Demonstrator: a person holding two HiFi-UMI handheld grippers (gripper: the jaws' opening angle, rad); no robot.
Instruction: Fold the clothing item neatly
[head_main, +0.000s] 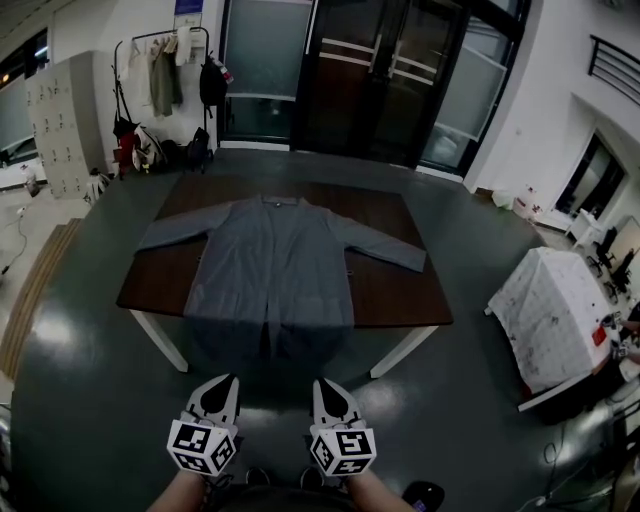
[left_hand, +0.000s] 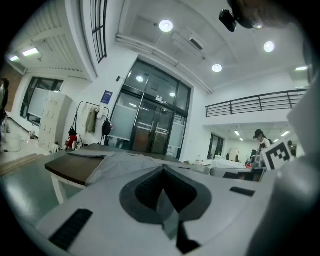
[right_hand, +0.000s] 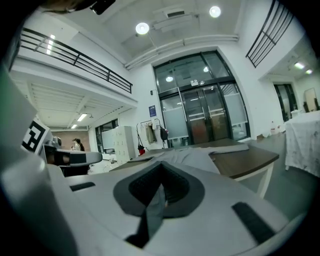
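Left claw and right claw hang clenched and empty, well short of the grey jacket on the counter, so they'd best open first, then pinch a sleeve cleanly.

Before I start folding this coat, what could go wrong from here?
1. The hem of the coat hangs over the near edge of the table; tugging toward you could slide the coat off.
2. The left gripper and right gripper both have shut jaws; reaching in like that would likely push and wrinkle the cloth rather than grip it.
3. The sleeve at the head view's left reaches the table's side edge and may slip over.
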